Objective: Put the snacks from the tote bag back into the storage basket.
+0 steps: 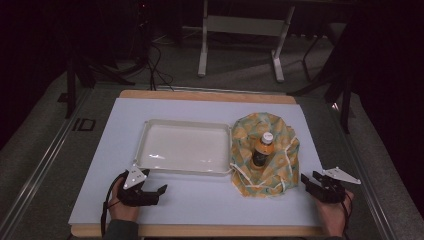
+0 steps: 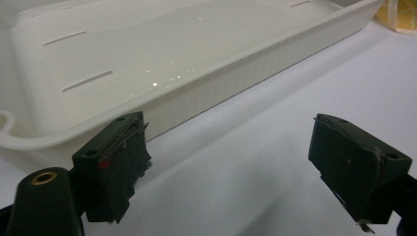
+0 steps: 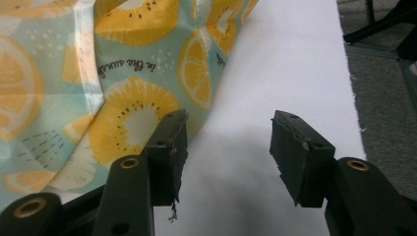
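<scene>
White table: cloth (image 3: 59, 88) reads "in the sunshine".

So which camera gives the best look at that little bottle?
The high view: the bottle stands upright, whole, on the fruit-print cloth. The right gripper view catches the cloth close up, the left gripper view a corner of it past the tray.
</scene>
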`<state>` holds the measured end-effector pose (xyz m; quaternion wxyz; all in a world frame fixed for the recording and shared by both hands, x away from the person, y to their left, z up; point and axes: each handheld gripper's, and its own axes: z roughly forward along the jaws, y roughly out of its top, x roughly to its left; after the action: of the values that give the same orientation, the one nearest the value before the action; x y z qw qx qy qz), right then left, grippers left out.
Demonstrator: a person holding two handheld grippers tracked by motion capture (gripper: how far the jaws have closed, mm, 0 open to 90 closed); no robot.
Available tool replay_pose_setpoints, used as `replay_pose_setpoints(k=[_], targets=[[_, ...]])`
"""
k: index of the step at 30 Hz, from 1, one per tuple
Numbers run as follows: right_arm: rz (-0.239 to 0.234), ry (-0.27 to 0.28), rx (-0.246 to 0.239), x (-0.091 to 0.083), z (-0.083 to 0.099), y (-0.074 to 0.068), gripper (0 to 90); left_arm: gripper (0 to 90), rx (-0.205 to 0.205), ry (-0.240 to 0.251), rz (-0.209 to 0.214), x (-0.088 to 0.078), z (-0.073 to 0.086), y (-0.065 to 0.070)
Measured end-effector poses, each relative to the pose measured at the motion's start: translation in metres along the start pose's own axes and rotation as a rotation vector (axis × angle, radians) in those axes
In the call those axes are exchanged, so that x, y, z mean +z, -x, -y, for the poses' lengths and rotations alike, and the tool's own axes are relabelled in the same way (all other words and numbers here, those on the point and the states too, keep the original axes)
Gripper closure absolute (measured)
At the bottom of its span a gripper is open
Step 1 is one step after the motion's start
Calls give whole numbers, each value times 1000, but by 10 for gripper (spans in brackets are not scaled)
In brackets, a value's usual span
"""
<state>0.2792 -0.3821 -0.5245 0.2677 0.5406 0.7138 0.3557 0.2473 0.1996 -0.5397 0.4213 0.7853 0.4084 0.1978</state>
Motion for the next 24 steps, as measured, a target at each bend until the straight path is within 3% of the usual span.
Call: replay_pose_setpoints(k=[6, 12, 24], targets=[[2, 4, -32, -6, -6, -3, 504, 152, 2, -1, 2, 0, 0, 0], [-20, -40, -98, -7, -13, -5, 529, 153, 6, 1, 4, 0, 0, 1], [-46, -64, -148, -18, -20, -4, 528, 154, 9, 3, 5, 0, 1, 1]])
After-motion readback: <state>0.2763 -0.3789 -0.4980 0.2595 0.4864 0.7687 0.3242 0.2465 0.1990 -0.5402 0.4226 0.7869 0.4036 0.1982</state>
